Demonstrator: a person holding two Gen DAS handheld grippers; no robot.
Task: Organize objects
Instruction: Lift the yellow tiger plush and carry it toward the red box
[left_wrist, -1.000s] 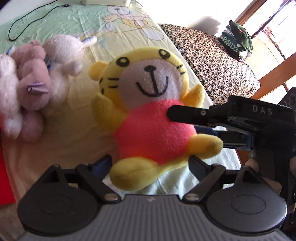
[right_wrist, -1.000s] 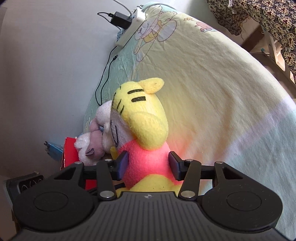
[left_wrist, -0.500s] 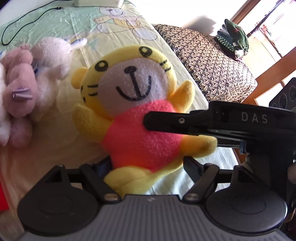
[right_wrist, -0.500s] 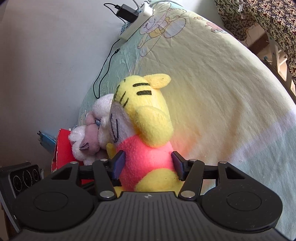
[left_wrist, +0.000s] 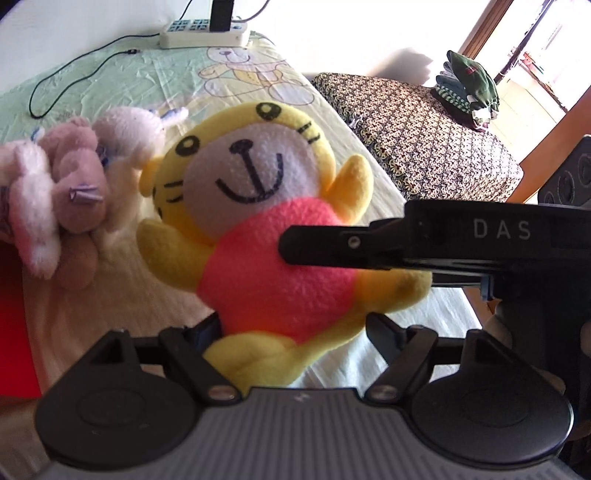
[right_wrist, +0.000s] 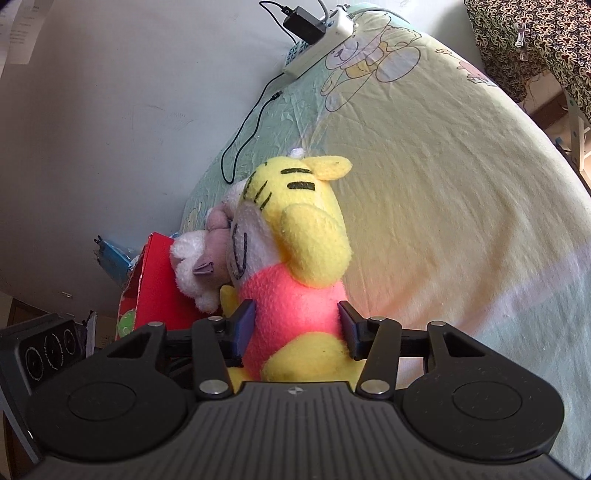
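The right gripper (right_wrist: 295, 328) has its jaws clamped on the pink belly of the yellow plush tiger (left_wrist: 258, 236), held above the bed (right_wrist: 443, 221). The left gripper (left_wrist: 291, 332) stands with jaws apart around its leg. Beyond, touching its head, lies the pale pink plush bunny (left_wrist: 74, 192). Soft stuffing may squeeze out of the clamp, dropping the tiger.

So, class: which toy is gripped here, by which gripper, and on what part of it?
The right gripper grips the yellow tiger plush across its pink belly. The left gripper stands open around its foot.
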